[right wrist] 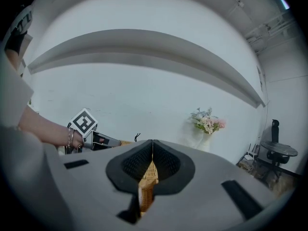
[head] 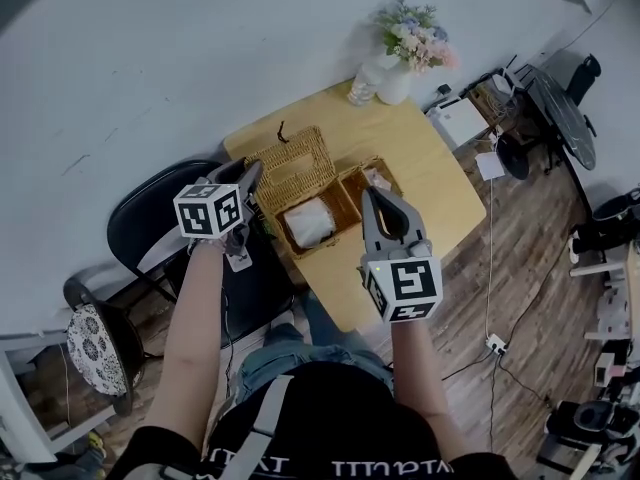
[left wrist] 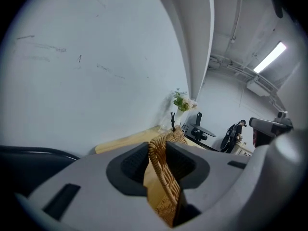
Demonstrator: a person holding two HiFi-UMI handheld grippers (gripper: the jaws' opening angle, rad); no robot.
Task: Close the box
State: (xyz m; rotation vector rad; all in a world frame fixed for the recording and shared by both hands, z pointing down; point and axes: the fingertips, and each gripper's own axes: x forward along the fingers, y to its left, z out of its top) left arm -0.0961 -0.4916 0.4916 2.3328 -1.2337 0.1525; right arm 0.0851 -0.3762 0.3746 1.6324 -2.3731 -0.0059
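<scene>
left gripper (left wrist: pixel 157 150) pinches braided rim of woven wicker lid (left wrist: pixel 166 179) — rectangular box (head: pixel 350 208) open.

A plain white wall (head: pixel 150 58) spans 9 to 12 o'clock, and wood-plank floor (head: pixel 530 258) spans 3 to 5 o'clock. A light wooden table (head: pixel 430 168) stands at centre, with a black chair (head: pixel 140 218) at 9 o'clock, a flower vase (head: pixel 400 68) at 1 o'clock and a round black table (head: pixel 560 118) at 2 o'clock.
</scene>
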